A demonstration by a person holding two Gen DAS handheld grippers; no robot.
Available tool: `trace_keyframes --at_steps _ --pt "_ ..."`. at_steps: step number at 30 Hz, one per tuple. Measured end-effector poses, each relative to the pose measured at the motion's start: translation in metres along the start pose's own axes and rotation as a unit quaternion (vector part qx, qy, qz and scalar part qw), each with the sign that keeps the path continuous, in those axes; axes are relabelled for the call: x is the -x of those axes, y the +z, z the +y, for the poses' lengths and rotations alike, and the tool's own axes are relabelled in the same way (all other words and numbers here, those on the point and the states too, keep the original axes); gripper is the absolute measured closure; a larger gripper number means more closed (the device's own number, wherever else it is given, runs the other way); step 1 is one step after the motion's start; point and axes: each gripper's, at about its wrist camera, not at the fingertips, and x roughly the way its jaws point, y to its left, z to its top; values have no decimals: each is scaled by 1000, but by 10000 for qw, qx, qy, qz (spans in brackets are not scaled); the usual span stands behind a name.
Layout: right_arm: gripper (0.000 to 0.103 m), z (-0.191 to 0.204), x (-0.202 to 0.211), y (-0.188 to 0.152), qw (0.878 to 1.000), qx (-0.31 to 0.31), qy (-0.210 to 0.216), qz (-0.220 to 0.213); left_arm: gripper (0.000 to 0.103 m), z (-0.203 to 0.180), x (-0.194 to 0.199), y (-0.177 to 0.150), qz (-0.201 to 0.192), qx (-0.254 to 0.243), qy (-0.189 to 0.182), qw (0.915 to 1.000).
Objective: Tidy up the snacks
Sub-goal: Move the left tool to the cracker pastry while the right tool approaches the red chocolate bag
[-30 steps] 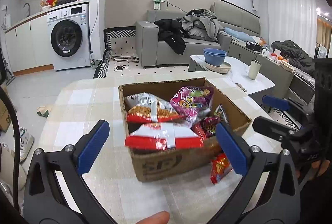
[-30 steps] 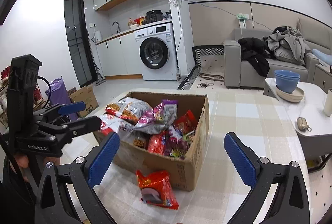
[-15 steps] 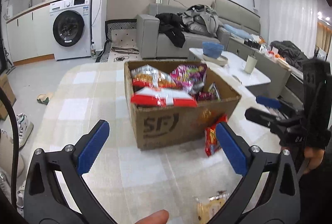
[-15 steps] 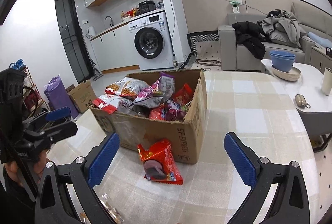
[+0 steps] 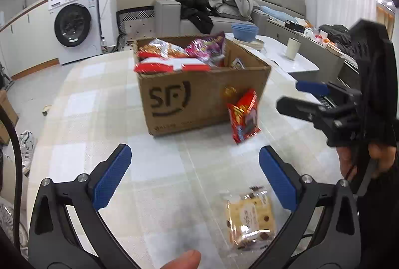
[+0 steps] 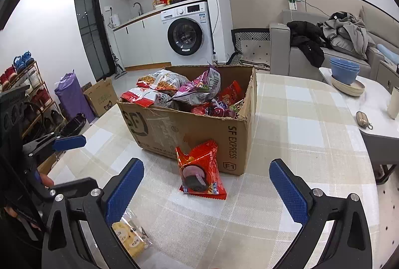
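Your cardboard box (image 5: pixel 199 97) stands near the middle of the checked table (image 5: pixel 99 119) and is filled to the brim with snack bags: a red-and-white bag (image 5: pixel 172 67) at the near rim, an orange noodle bag (image 5: pixel 159 49) behind it, and a purple bag (image 5: pixel 207 47) toward the right. Outside the box, a red snack packet (image 5: pixel 244 117) leans against its front right corner, and a clear cookie packet (image 5: pixel 250 216) lies flat on the table close to you. Your left gripper (image 5: pixel 194 176) is spread wide and holds nothing; the cookie packet lies just inside its right finger. Your right gripper (image 6: pixel 207 189) is also wide apart and empty, with the red packet (image 6: pixel 199 169) between and beyond its fingers. The right wrist view shows you the side of the box printed "SF EXPRESS", a shoe rack (image 6: pixel 22 84) far left and a second carton (image 6: pixel 99 97) on the floor; the left view does not show these. The left view shows the full cookie packet, which the right view cuts partly behind a finger. The table has open cloth in front of the box and to the right of it, up to the round edge near the white coffee table (image 6: pixel 374 109).
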Motion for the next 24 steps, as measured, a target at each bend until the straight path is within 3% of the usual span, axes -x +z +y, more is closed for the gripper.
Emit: trace_keyframes --at_steps 5,13,24 --pt "1 -2 0 -2 10000 -11 -1 25 1 -3 -2 -14 145 72 -243 9996" --pt "1 -5 0 -2 10000 -43 -13 58 1 -17 -15 -25 559 -277 -209 9978" --pt "1 -9 -11 -4 9997 -88 -54 224 1 -36 -43 -45 1378 -694 -361 9874"
